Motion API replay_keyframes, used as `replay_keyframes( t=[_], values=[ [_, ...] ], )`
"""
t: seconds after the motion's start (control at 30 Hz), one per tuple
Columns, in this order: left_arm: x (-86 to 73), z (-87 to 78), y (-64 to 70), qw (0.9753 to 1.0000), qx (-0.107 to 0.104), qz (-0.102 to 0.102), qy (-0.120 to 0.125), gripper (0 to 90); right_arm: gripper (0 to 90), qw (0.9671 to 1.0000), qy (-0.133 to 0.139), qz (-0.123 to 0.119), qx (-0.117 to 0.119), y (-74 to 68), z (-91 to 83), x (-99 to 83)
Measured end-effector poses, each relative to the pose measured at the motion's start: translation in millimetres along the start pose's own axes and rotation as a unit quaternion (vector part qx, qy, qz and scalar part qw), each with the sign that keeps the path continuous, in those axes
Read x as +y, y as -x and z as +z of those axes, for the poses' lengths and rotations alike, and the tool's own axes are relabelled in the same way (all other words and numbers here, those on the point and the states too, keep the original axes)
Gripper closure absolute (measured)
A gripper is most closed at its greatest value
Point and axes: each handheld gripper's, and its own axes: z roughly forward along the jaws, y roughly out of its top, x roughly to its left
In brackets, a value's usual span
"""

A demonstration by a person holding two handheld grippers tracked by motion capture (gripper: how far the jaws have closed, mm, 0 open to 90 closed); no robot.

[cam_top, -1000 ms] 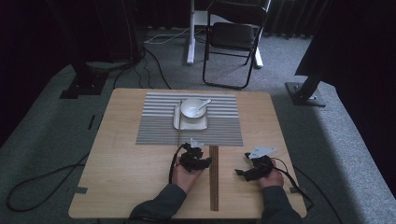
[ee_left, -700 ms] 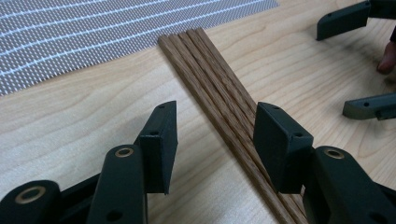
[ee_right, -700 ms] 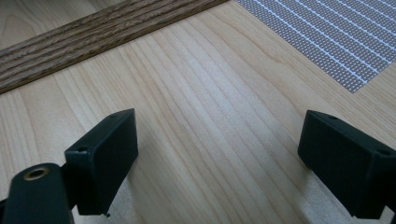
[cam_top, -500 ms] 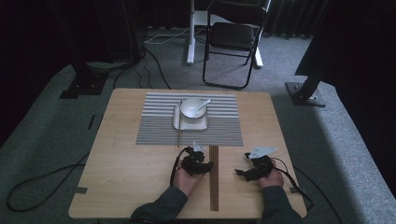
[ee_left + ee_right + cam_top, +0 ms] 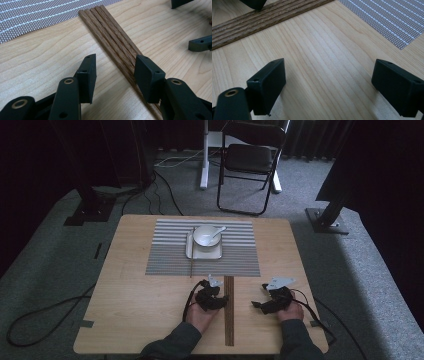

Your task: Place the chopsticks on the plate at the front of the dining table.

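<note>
Dark oak-grained wooden chopsticks [image 5: 112, 35] were laid bundled just below the grey striped placemat [image 5: 202, 247], the left gripper [image 5: 115, 75] parked open beside them, likely for pickup, the right gripper [image 5: 332, 85] gaping over bare table.

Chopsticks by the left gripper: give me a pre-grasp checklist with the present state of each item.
1. Left gripper open: ok.
2. Chopsticks between its fingers: not ok; the right-hand finger sits over the bundle, the rest of the gap over bare table.
3. Chopsticks lying flat, side by side: ok.
4. Right gripper open, over bare wood, apart from the chopsticks: ok.
5. Bowl and mat away from the grasp spot: ok.
6. Fingers' height above the table: cannot tell.
</note>
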Motion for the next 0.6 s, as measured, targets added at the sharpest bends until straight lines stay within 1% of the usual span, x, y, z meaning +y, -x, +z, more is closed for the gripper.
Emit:
replay_keyframes(
  t=[0.2,0.33,0.47,0.6],
  values=[
    [-0.8,-0.8,2.9,0.9999,0.009,0.010,-0.004,54.2,11.6,1.0000,0.000,0.000,0.000,0.0,0.0,0.0],
    [-1.7,-2.0,3.6,0.9998,0.015,0.011,-0.005,54.6,11.6,1.0000,0.000,0.000,0.000,0.0,0.0,0.0],
    [-2.7,-3.6,4.5,0.9997,0.016,0.013,-0.009,54.6,11.6,1.0000,0.000,0.000,0.000,0.0,0.0,0.0],
    [-5.4,-5.8,8.8,0.9992,0.028,0.026,-0.013,55.3,11.5,1.0000,0.000,0.000,0.000,0.0,-0.1,0.0]
  ],
)
